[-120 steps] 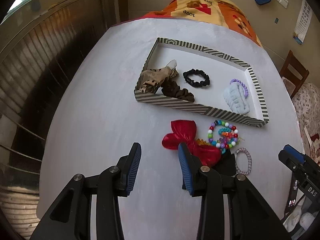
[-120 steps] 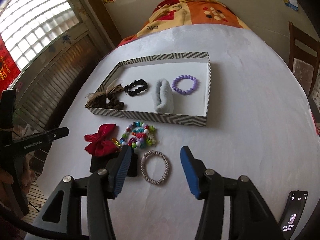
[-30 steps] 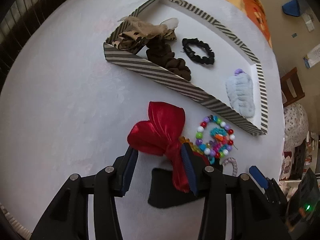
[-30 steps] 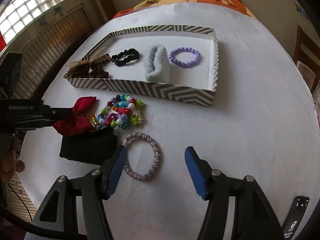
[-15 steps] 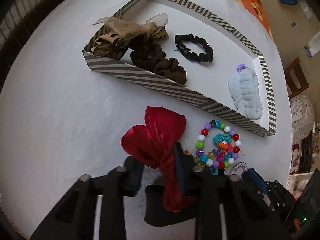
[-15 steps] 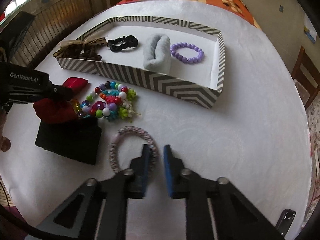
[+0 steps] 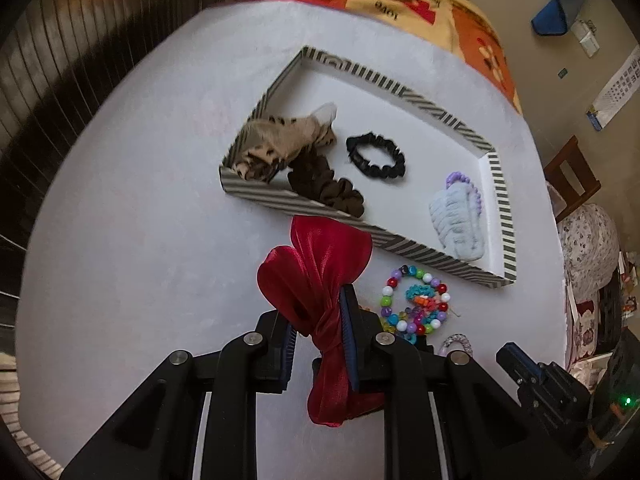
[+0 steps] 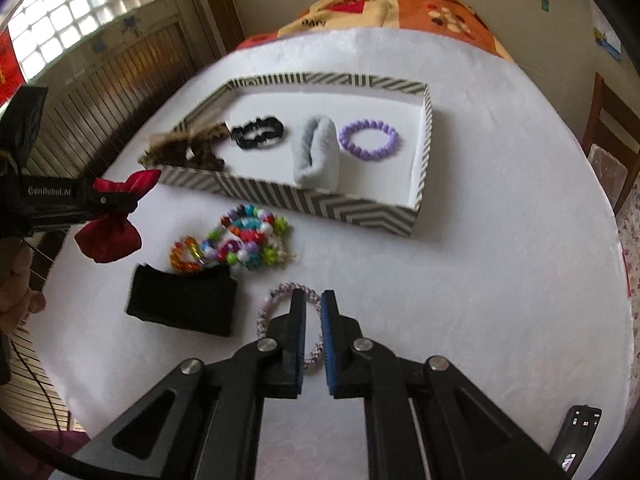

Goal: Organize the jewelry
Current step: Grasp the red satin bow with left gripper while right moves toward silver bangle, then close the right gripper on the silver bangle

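Your right hand-held gripper has its blue-padded fingers pinched nearly together on the far side of the braided pink-and-white bracelet, which lies on the white desk. Just left of it sits a black folded cloth, with a heap of colourful bead bracelets touching its far edge. Your left hand-held gripper comes in from the left, clamped on the knot of a red bow lifted off the desk. Beyond lies the chevron-striped tray, holding brown scrunchies, a black scrunchie, a grey fuzzy band and a purple bead bracelet.
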`<state>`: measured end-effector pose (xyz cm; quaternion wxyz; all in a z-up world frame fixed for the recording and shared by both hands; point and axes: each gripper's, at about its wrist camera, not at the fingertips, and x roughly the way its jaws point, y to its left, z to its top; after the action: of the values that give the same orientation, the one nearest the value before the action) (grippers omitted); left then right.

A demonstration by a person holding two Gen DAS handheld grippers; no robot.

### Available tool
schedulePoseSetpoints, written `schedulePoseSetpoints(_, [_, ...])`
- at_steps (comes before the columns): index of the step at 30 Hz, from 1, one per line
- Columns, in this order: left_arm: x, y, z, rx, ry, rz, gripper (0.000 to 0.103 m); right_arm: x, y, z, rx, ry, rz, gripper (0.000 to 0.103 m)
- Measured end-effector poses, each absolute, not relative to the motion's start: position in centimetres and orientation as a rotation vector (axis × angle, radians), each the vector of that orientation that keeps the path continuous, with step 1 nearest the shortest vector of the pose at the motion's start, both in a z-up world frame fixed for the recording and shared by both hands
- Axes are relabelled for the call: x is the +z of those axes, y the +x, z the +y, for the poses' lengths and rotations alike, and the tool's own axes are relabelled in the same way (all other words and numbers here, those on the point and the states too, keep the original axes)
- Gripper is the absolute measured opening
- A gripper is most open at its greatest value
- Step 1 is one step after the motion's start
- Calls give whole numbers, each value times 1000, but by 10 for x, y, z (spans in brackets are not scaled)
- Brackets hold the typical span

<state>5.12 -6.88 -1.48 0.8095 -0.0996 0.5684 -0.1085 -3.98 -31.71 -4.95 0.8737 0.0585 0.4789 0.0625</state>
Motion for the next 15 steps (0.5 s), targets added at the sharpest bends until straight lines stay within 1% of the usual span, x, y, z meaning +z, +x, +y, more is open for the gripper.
schedulePoseSetpoints(5, [-5,44,-70,-234,-187,1196,0,-54,-37,-315,142,103,1023,9])
schedulePoseSetpoints(7, [-5,43,-69,-236,-184,1198,0,-63,-34,-310,136,73,1063,19])
schedulePoseSetpoints(8, [-6,42,-70,-237,-183,1201,0,-67,-33,-308,133,62,1073,22])
schedulePoseSetpoints(14, [-10,42,-67,-228,-180,1217,0,-83,-27,-302,112,5,1103,23])
schedulePoseSetpoints(15, [-11,42,-65,-225,-181,1219,0,-84,-26,-302,108,-2,1106,25])
